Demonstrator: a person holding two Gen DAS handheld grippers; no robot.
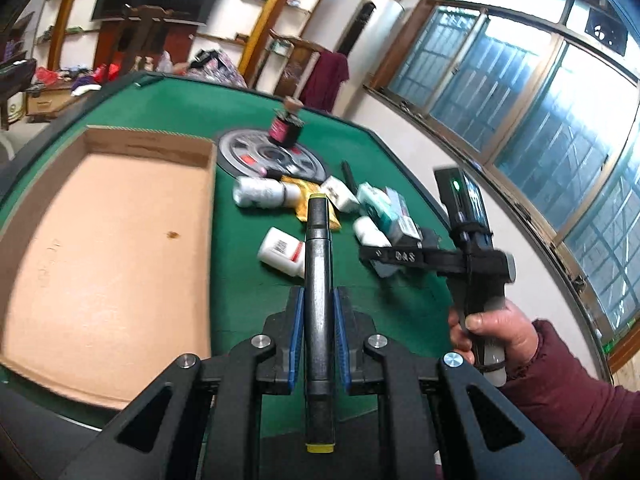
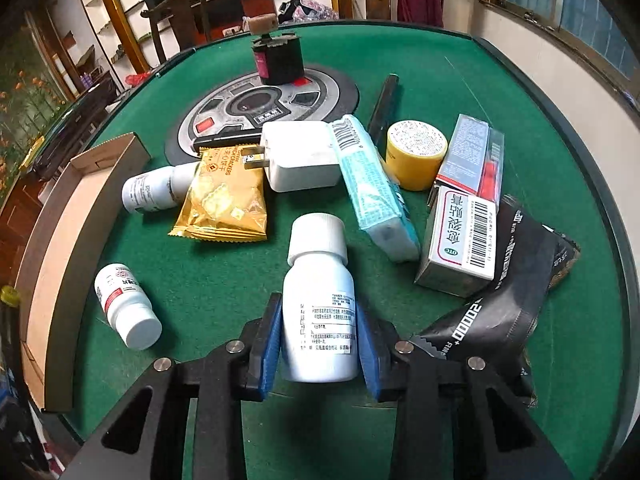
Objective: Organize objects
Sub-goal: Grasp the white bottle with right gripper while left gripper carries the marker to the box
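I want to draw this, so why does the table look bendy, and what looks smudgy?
Left wrist view: fisheye lens bends the window frames and table edge; cardboard box and bottles smeared by blur. Right wrist view: sharper, white bottle crisp, table rim curved.

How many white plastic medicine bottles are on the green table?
3: one white plastic bottle between the right gripper pads; one beside the cardboard box; one behind the cracker packet. Others may be hidden.
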